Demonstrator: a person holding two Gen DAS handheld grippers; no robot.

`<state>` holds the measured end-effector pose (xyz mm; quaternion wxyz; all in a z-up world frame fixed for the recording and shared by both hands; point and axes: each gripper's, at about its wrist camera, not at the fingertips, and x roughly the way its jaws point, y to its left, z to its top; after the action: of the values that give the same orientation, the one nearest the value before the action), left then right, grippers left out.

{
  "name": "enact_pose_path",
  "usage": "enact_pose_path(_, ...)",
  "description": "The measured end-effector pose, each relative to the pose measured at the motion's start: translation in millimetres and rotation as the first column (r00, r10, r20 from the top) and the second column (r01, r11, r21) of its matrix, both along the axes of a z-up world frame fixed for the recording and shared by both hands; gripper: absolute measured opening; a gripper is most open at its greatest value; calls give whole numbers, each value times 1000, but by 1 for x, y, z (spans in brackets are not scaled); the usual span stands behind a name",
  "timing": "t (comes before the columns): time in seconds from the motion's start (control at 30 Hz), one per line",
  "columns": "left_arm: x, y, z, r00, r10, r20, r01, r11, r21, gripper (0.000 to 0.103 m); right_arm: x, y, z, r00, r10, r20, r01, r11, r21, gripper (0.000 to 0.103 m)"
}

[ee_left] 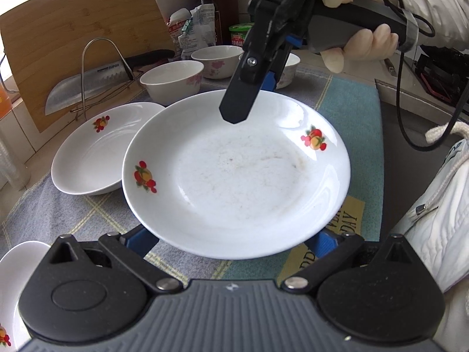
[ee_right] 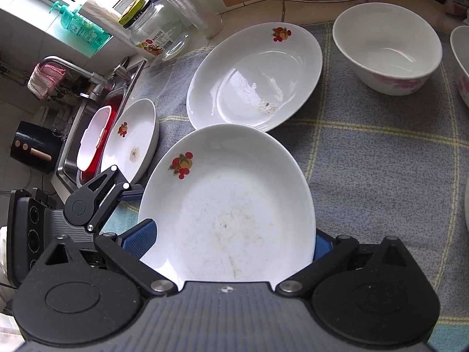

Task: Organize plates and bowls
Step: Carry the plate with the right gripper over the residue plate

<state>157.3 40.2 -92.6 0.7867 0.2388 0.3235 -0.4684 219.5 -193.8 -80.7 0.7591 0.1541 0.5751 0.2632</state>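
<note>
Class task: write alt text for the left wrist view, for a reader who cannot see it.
A white plate with fruit decals fills the view, its near rim over the left gripper and its far rim gripped by the right gripper in a gloved hand. Behind sit a second plate, three bowls and a knife on checked cloth.

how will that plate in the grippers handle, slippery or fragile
The plate looks glazed and glossy, so probably slippery at the rim. Likely rigid ceramic, so it may chip if dropped. It overlaps a second plate, which it might knock.
</note>
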Motion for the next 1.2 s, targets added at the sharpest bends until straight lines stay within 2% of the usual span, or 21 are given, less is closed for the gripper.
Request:
enact_pose_path(0.53,6,79,20,996,87,16,-88,996,9,102,18,90,17,996,84,43,-84,996,11,103)
enact_pose_path(0.97,15,145,26,985,169,26,-170,985,11,102,42,163,18,986,154,59,-155,988,14,103)
enact_pose_path(1.2,27,171,25,984,176,31,-176,984,3,102,55,192,17,985,160,66,-160,987,2,103)
